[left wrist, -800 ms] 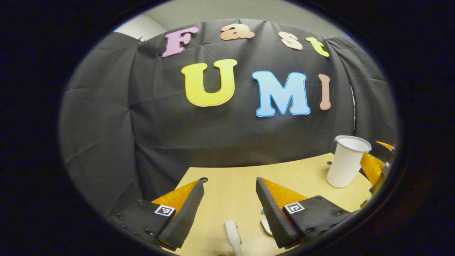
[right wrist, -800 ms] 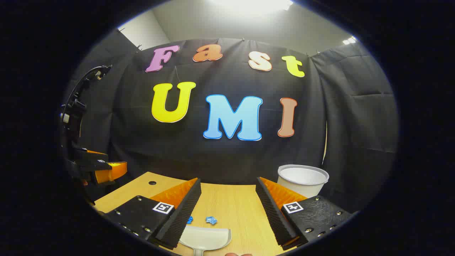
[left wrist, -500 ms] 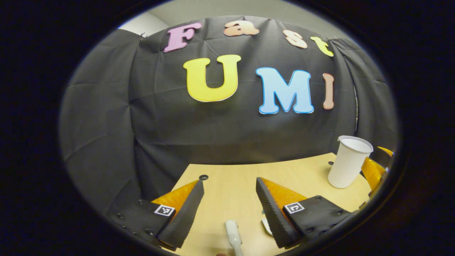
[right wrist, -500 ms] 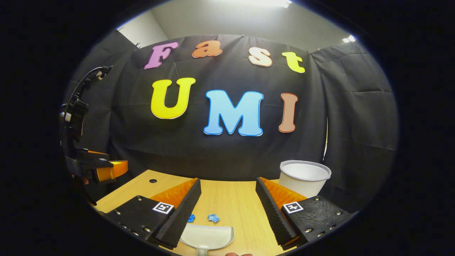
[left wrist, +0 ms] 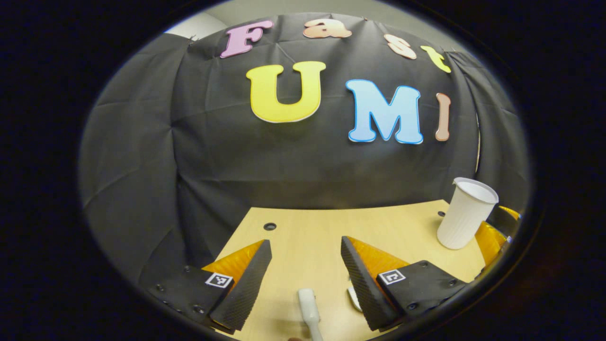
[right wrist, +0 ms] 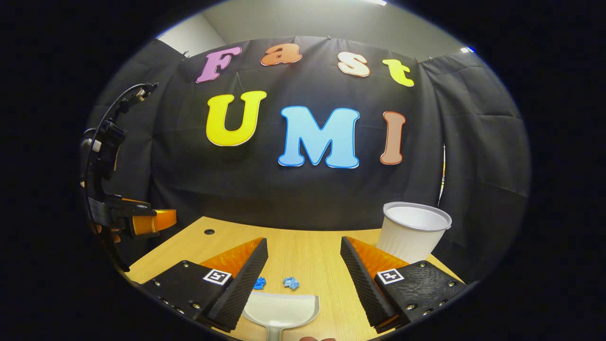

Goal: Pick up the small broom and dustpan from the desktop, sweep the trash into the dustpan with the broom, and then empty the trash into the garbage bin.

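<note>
The small broom's white handle (left wrist: pixel 308 307) lies on the wooden desk (left wrist: pixel 378 225), low between the fingers of my left gripper (left wrist: pixel 305 243), which is open and apart from it. In the right gripper view, the white dustpan (right wrist: pixel 280 309) lies flat on the desk under my right gripper (right wrist: pixel 303 241), also open with nothing held. Two blue crumpled scraps of trash (right wrist: pixel 291 283) sit just beyond the pan's front edge. A white cup-shaped bin stands upright at the right (right wrist: pixel 413 231) (left wrist: pixel 466 213).
The left gripper (right wrist: pixel 150 220) hangs over the desk's left edge, a hand (right wrist: pixel 102 232) behind it. The right gripper's fingers (left wrist: pixel 490 236) show beside the bin. A small white piece (left wrist: pixel 352 299) peeks from behind my left gripper's right finger. The black cloth wall closes the back.
Both views have tipped downward a little: the wall slid up and more desk shows. The dustpan and blue scraps sit higher in the right gripper view. Both grippers stay open.
</note>
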Demonstrator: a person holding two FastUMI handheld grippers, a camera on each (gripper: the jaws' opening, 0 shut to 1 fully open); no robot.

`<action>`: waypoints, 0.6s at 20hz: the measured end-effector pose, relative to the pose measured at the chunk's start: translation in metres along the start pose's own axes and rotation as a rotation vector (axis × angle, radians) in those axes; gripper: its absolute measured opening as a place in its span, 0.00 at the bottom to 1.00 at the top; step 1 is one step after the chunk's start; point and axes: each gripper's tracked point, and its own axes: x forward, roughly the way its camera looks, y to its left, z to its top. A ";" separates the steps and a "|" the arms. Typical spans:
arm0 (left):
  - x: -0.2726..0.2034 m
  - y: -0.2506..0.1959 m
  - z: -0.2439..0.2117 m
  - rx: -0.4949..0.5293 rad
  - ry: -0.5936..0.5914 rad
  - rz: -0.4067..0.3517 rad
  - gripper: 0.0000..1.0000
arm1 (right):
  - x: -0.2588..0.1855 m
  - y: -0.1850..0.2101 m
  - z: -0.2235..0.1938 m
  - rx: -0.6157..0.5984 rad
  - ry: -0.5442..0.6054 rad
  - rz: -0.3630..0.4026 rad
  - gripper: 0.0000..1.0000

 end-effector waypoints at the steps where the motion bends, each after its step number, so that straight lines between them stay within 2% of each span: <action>1: 0.006 0.001 -0.006 0.002 0.022 0.002 0.99 | 0.001 0.001 -0.006 -0.001 0.016 0.003 0.96; 2: 0.011 0.002 -0.016 0.004 0.051 -0.004 0.96 | 0.002 0.003 -0.011 -0.002 0.035 0.007 0.96; 5: 0.031 0.003 -0.048 0.022 0.143 -0.012 1.00 | 0.004 0.007 -0.035 -0.001 0.109 0.018 0.96; 6: 0.035 0.003 -0.061 0.030 0.178 -0.016 0.96 | 0.004 0.007 -0.042 -0.001 0.133 0.020 0.96; 12: 0.059 0.005 -0.150 0.003 0.416 -0.019 0.97 | 0.005 0.007 -0.082 0.012 0.265 0.023 0.96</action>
